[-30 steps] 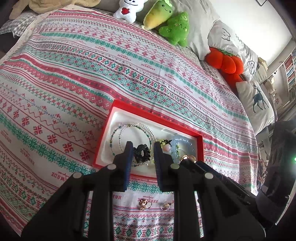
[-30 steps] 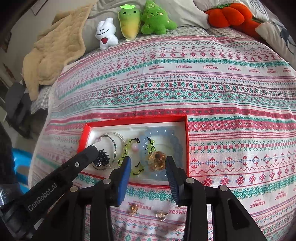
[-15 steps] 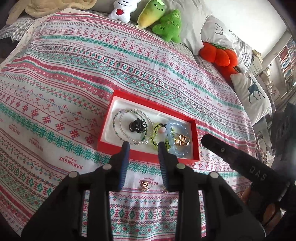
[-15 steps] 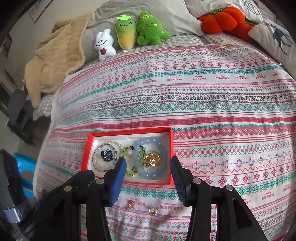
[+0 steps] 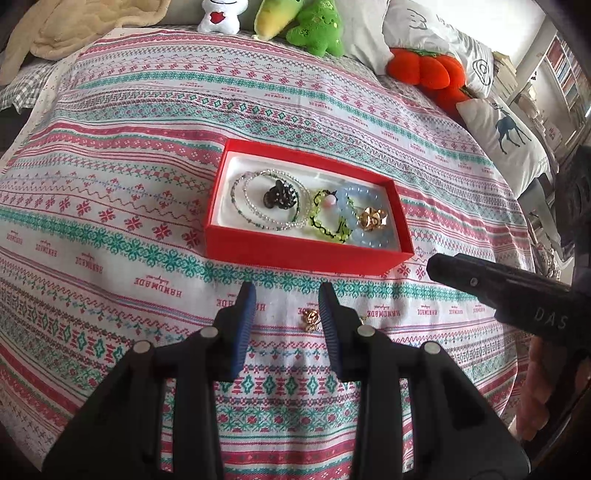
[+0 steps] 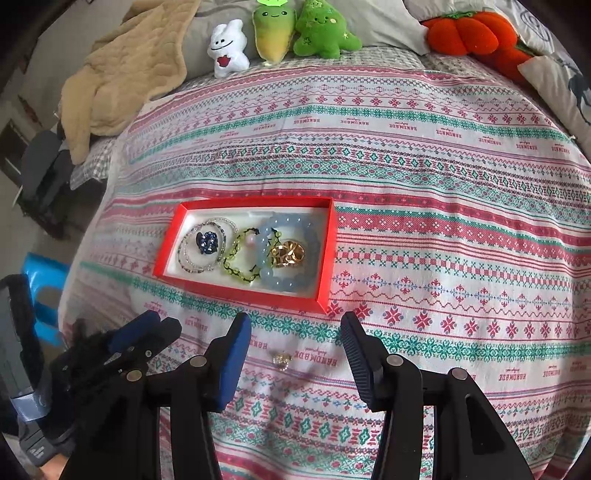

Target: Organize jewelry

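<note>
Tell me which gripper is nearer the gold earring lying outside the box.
Left. The left gripper has the gold earring beside its right finger; the right gripper hangs farther right.

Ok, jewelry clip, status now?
Left tongs open, empty. Right tongs open, empty. Red box holds bracelets; small gold piece loose on bedspread between right tongs. Nothing obstructing.

Patterned bedspread [image 6: 424,177] covers bed. 3 plush toys at headboard: white [image 6: 227,50], yellow-green carrot [image 6: 274,31], green tree [image 6: 325,31]. Orange pumpkin plush [image 6: 469,31] right; beige blanket [image 6: 125,70] left.
</note>
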{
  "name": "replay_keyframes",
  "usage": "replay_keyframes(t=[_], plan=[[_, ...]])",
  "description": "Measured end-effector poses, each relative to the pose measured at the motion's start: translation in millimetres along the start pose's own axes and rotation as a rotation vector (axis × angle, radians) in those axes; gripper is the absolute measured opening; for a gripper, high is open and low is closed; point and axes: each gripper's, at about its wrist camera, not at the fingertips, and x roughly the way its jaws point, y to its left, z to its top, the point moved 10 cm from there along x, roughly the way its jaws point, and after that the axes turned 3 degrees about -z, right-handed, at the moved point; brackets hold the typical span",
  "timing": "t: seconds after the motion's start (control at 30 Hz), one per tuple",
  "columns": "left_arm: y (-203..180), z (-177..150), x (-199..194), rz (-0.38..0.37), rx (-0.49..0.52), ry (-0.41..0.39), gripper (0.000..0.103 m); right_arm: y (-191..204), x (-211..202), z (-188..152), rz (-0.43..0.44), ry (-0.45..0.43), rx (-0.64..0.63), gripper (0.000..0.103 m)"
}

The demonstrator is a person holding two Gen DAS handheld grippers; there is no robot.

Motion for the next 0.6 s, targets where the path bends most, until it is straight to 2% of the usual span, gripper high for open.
replay_keyframes(t=[0.17,0.27,0.43,0.6], plan=[[-10,-11,5,0.014,0.043,0.017,0.037,0,0,-3,-0.011,0.005,-0.004,0.053],[-14,-15,9,0.035,0.062,0.012,0.037,1,3,-5,-0.023,0.012,-0.012,0.059],[-21,-22,25,0.01,0.039,0.037,0.037,-3,8,-6,-0.044,0.032,0.006,0.059],[-27,-28,38,0.035,0.062,0.057,0.037,-11,19,-10,-0.077,0.068,0.025,0.059]])
